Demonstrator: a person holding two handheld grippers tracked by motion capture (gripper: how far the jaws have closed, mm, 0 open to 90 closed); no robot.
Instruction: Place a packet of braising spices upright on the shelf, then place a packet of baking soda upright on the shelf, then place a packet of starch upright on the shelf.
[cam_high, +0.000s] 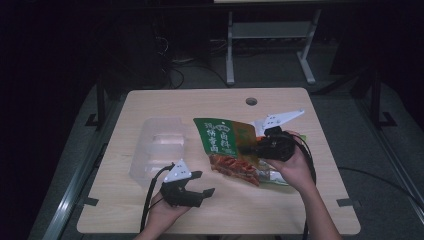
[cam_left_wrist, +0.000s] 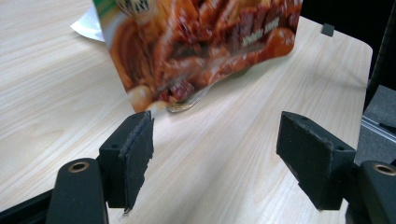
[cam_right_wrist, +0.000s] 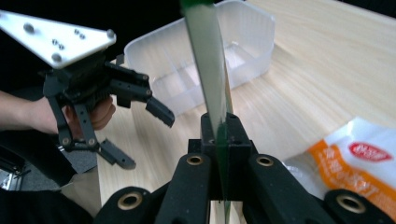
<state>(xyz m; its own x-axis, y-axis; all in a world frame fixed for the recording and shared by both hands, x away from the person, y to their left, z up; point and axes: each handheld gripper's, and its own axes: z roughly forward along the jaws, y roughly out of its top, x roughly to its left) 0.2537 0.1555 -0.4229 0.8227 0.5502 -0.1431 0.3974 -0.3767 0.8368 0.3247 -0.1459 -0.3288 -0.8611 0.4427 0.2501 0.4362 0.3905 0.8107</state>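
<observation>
Item: green noodle packet (cam_high: 231, 150), table centre-right | Axis: long, green end far-left, pictured end near-right, tilted | Right gripper (cam_high: 251, 147): clamped on packet edge | Left gripper (cam_high: 200, 182): jaws wide, empty, near-left, beside clear tray (cam_high: 155, 145).

Counted: 2 claws – left claw (cam_high: 203, 183), right claw (cam_high: 250, 148). 2 hands, one per claw. 1 green food packet (cam_high: 227, 145). 1 orange-and-white packet (cam_right_wrist: 362, 161), flat on bench. 1 clear plastic container (cam_high: 156, 146), with compartments inside; exact compartment count unclear. 1 bench (cam_high: 210, 102), with 1 round hole (cam_high: 251, 101) near far edge.
</observation>
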